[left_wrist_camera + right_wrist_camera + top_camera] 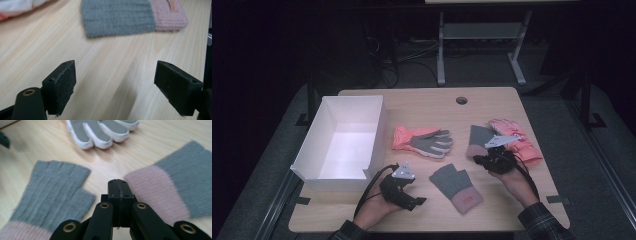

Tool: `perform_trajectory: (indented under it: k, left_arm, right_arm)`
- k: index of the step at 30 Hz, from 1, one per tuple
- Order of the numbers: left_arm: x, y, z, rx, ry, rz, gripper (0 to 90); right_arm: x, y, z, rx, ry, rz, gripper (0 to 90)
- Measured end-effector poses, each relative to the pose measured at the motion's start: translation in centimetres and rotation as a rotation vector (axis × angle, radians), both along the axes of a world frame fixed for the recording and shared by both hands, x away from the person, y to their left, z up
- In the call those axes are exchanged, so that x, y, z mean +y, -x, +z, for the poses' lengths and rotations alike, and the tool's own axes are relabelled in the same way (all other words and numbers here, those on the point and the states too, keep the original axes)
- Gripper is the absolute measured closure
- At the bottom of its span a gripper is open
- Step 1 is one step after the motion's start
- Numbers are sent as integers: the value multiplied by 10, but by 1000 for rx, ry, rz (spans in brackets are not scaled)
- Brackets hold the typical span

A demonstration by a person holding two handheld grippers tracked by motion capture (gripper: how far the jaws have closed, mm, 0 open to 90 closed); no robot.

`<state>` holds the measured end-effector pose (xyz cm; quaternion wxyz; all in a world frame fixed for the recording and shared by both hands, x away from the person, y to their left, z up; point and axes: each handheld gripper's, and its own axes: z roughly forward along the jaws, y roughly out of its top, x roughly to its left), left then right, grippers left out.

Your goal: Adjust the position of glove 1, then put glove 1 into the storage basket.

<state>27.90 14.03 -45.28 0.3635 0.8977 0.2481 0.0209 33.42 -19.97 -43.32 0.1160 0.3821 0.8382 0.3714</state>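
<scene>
Scene: a light wooden table point(422, 107) under a high camera, with a person's forearms entering from the bottom edge of the frame.

Left gripper point(416, 201): lower left of centre in the high view, held just off the near knit glove — its jaws stand wide apart over bare wood in the left gripper view, nothing between the pads.

Near knit glove point(457, 187): a grey fingerless glove with a pink cuff, lying flat at lower centre of the high view; in the left gripper view it lies across the top of the frame point(130, 16), well ahead of the jaws.

Right gripper point(492, 159): right of centre in the high view, jaws pressed together and empty — in the right gripper view the closed tips point(119, 187) sit over the wood between the two knit gloves, beside a pink cuff.

Second knit glove point(478, 139): grey with a pink cuff, just above the right gripper in the high view, partly covered by it.

Padded gloves: one pink and grey with spread fingers at centre point(424, 141); another pink one at right point(519, 140), behind the right gripper.

White box point(343, 142): open-topped, at the left edge of the table.
</scene>
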Motion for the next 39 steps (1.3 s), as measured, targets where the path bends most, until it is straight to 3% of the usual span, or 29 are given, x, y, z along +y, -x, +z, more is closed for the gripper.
perform_trajectory:
  k: [5,6,11,14,21,30,39]
  left_arm:
    - [6,1,-3,15,8,10,169]
    - [6,1,-3,18,10,23,149]
    - [6,0,-2,9,1,26,138]
    - [6,0,-2,3,-5,17,135]
    - [4,0,-3,4,-12,5,135]
    - [2,1,-4,10,-16,1,135]
    - [2,0,-5,16,-19,1,136]
  right_arm:
    - [-1,-10,2,4,-13,-29,900]
    - [-1,-19,1,2,-20,-35,900]
    - [3,-33,0,-9,-5,-43,900]
    - [7,-50,-4,2,-2,-62,900]
    - [9,-63,-17,40,14,-90,900]
    - [9,-63,-24,73,31,-92,900]
    - [7,-43,-22,92,35,-36,900]
